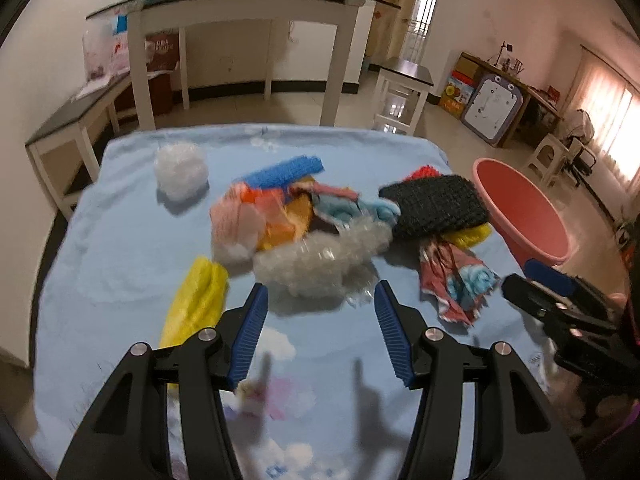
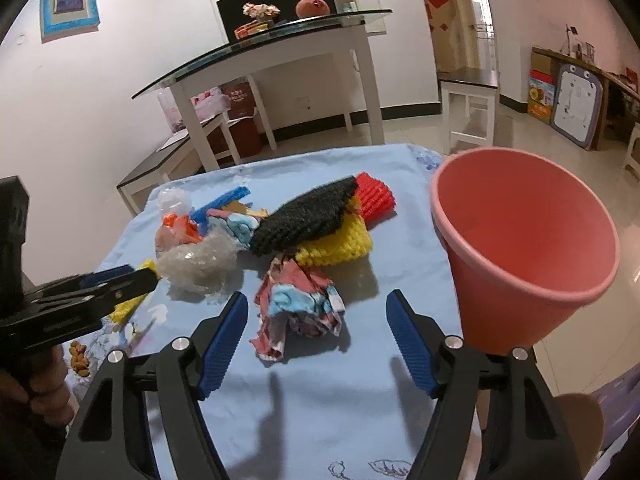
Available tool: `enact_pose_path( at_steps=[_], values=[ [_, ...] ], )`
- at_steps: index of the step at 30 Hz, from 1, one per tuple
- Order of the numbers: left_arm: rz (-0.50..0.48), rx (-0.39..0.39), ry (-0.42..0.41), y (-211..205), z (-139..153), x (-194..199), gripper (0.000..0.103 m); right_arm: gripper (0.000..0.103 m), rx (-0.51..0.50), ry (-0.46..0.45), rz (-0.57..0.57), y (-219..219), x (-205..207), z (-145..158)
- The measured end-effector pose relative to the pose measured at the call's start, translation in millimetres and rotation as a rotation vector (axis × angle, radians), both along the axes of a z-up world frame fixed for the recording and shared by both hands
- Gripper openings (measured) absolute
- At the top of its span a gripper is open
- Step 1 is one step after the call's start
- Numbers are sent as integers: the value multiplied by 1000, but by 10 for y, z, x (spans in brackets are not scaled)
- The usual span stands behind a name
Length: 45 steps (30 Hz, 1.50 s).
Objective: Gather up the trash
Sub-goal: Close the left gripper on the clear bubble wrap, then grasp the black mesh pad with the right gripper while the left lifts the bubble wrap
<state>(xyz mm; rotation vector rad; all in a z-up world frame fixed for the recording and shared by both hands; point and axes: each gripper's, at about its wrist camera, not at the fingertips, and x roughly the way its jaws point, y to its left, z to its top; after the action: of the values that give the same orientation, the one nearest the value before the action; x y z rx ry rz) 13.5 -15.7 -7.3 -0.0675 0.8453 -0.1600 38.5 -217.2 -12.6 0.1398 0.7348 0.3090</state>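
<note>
A pile of trash lies on the blue-clothed table (image 1: 120, 248): clear bubble wrap (image 1: 320, 260), a yellow foam net (image 1: 196, 300), a black foam net (image 1: 436, 206), a crumpled red-and-blue wrapper (image 1: 456, 284), a blue net (image 1: 284, 170) and a white plastic ball (image 1: 181, 172). My left gripper (image 1: 320, 300) is open, just short of the bubble wrap (image 2: 196, 264). My right gripper (image 2: 316, 308) is open around the crumpled wrapper (image 2: 300, 304), jaws apart from it. A pink bucket (image 2: 524, 240) stands at the table's right edge, also seen in the left wrist view (image 1: 520, 216).
A glass-topped white table (image 1: 248, 4) stands behind. A low dark bench (image 1: 72, 120) is to the left and a small stool (image 1: 404, 80) to the back right. Almonds (image 2: 78, 358) lie near the table's left front.
</note>
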Motion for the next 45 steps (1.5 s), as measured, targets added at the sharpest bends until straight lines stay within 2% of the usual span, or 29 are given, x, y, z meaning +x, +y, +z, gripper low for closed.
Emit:
enact_pose_path(
  at_steps=[4,9,12,15,19,22,24,27,33,38,42,45],
  values=[
    [-66,32,11,21,9,201,56,71,26,13,13,-26,62,35],
    [-193,31,2,-60,52,374,56,71,70,48,3,-116,217,52],
    [-225,65,7,-82,-50,465,56,71,101,67,0,-144,282,51],
    [-251,100,35,-85,-191,521,56,71,83,78,9,-116,287,19],
    [-247,146,48,-70,-311,564,56,71,80,111,5,-108,298,-67],
    [-230,119,52,-3,-314,557,54,71,86,122,-1,-124,304,-95],
    [-230,110,45,25,-288,523,46,71,88,121,-4,-132,308,-86],
    [-231,100,30,36,-248,428,42,70,95,111,-11,-163,348,-49],
    [-212,41,-23,106,-54,243,41,64,145,83,-17,-197,536,99],
    [-193,18,-46,120,51,124,41,57,142,113,-32,-142,787,34],
    [-175,3,-50,155,72,62,41,39,142,155,-16,-68,863,-80],
    [-158,-6,-51,183,86,30,41,18,145,161,-6,-23,845,-106]
  ],
)
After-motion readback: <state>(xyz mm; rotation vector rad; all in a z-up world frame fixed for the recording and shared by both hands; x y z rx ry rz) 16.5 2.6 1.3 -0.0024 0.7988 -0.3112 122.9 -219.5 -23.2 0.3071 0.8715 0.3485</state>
